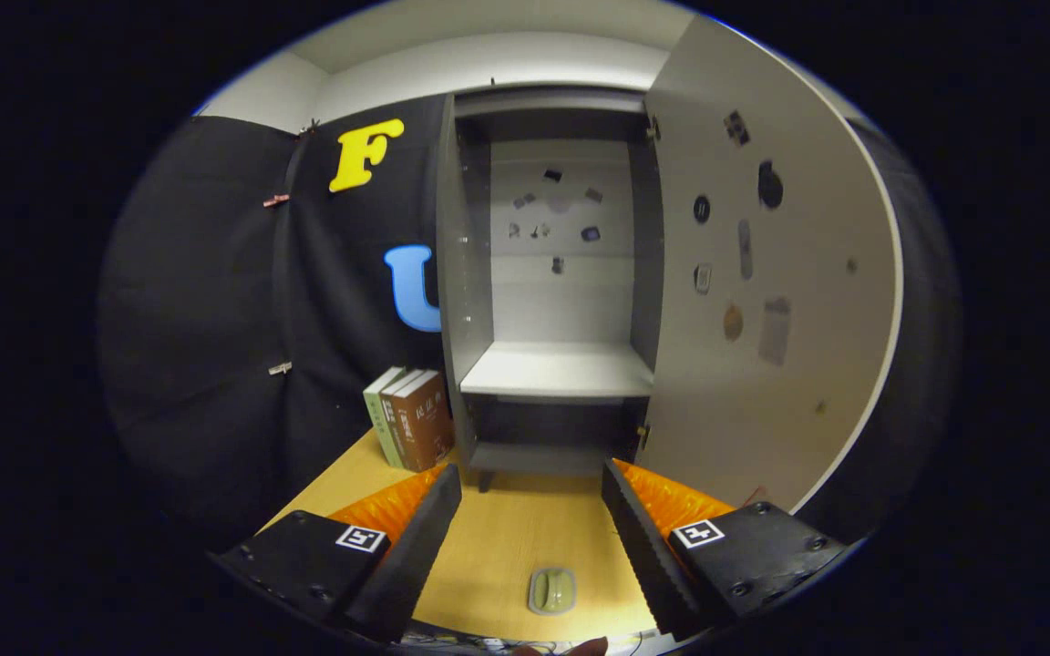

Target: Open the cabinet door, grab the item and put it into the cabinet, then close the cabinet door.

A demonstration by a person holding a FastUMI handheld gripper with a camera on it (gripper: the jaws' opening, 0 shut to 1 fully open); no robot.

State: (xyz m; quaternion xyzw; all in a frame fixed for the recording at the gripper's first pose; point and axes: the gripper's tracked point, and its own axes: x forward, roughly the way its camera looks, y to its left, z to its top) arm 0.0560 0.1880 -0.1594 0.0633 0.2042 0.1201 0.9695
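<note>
Door (pixel 762 301) stands open; gripper (pixel 531 487), fingers apart and empty, should drop straight onto the item (pixel 551 590) between them on the surface (pixel 525 528), then clamp squarely.

Three books (pixel 411 417) stand upright together on the wooden tabletop (pixel 525 538), close against the black cloth wall (pixel 206 301): one has a pale green spine and the two beside it are brown. Small metal clips (pixel 277 199) pinch the cloth along a vertical seam, one higher up and another (pixel 280 368) lower down. Above the cloth runs a plain pale wall (pixel 488 68), lit softly from above and meeting a pale ceiling.
</note>
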